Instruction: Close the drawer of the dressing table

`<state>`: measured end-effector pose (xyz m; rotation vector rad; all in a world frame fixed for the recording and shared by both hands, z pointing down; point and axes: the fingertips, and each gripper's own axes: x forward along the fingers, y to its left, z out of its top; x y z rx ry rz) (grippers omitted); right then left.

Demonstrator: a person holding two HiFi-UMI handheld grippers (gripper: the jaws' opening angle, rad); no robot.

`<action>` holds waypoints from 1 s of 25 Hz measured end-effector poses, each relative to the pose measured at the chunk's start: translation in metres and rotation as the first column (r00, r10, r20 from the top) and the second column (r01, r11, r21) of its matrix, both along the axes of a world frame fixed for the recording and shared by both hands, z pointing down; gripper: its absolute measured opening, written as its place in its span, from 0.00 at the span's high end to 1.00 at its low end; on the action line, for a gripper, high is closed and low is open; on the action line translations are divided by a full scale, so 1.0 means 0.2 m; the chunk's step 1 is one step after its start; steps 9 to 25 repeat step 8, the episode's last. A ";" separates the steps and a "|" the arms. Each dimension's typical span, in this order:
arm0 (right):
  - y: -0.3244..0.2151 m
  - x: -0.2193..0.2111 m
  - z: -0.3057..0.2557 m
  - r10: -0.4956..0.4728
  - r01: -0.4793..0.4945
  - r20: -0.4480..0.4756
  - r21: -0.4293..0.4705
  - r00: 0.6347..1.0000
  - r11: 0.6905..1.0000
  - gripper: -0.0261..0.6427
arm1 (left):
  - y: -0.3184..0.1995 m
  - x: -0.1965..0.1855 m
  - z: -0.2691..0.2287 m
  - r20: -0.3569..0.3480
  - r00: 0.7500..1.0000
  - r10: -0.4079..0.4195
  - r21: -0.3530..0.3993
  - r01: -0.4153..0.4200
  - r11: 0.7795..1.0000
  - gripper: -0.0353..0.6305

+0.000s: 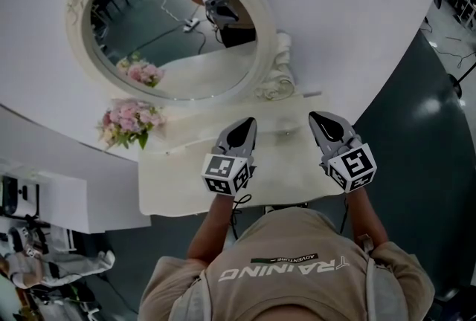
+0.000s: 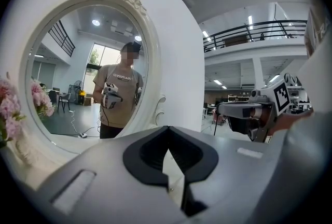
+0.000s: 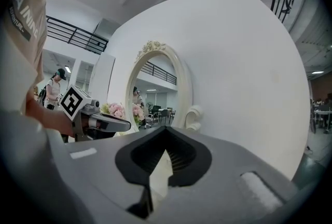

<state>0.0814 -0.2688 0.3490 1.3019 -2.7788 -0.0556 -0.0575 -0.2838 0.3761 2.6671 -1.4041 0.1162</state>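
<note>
Person stands at the dressing table [image 1: 178,182], both grippers held over its cream top, side by side and apart from each other, pointing toward the wall [image 1: 357,30]. Left gripper [image 1: 248,122]: jaws together, tips meeting, nothing between them; through the gap behind the tips only the tabletop shows. Right gripper [image 1: 318,117]: jaws also together, tips meeting, nothing held, again just tabletop seen behind them. In the head view both gripper tips lie over the back part of the top, near the raised ledge below the mirror [image 1: 171,22]; whether they touch the surface cannot be told. The drawer is not visible in any view: only the tabletop shows, and its near edge [image 1: 223,209] runs behind the marker cubes, just at the person's shirt [image 1: 290,267], so the front of the table is hidden below that edge and by the body. Both grippers' jaws point away from that edge, toward the mirror side. Oval mirror with carved cream frame stands tilted behind the top, to the left of the grippers; it reflects the person holding a gripper. Pink flowers [image 1: 130,122] stand at the top's left back corner, well left of the left gripper. Each gripper view shows the other gripper alongside.
</note>
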 end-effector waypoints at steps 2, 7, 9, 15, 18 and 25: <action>-0.01 0.00 0.00 -0.001 0.001 0.006 -0.007 1.000 1.000 0.96 | 0.00 0.00 -0.01 -0.003 1.000 -0.003 0.003 0.003 1.000 0.92; -0.01 -0.01 0.03 -0.015 0.015 -0.009 -0.011 1.000 1.000 0.96 | -0.01 0.00 -0.01 -0.012 1.000 -0.010 0.004 0.010 1.000 0.92; -0.01 -0.02 0.03 -0.018 0.018 -0.013 -0.011 1.000 1.000 0.96 | -0.01 0.01 -0.01 -0.014 1.000 -0.013 0.003 0.013 1.000 0.92; -0.01 -0.02 0.03 -0.018 0.018 -0.013 -0.011 1.000 1.000 0.96 | -0.01 0.01 -0.01 -0.014 1.000 -0.013 0.003 0.013 1.000 0.92; -0.01 -0.02 0.03 -0.018 0.018 -0.013 -0.011 1.000 1.000 0.96 | -0.01 0.01 -0.01 -0.014 1.000 -0.013 0.003 0.013 1.000 0.92; -0.01 -0.02 0.03 -0.018 0.018 -0.013 -0.011 1.000 1.000 0.96 | -0.01 0.01 -0.01 -0.014 1.000 -0.013 0.003 0.013 1.000 0.92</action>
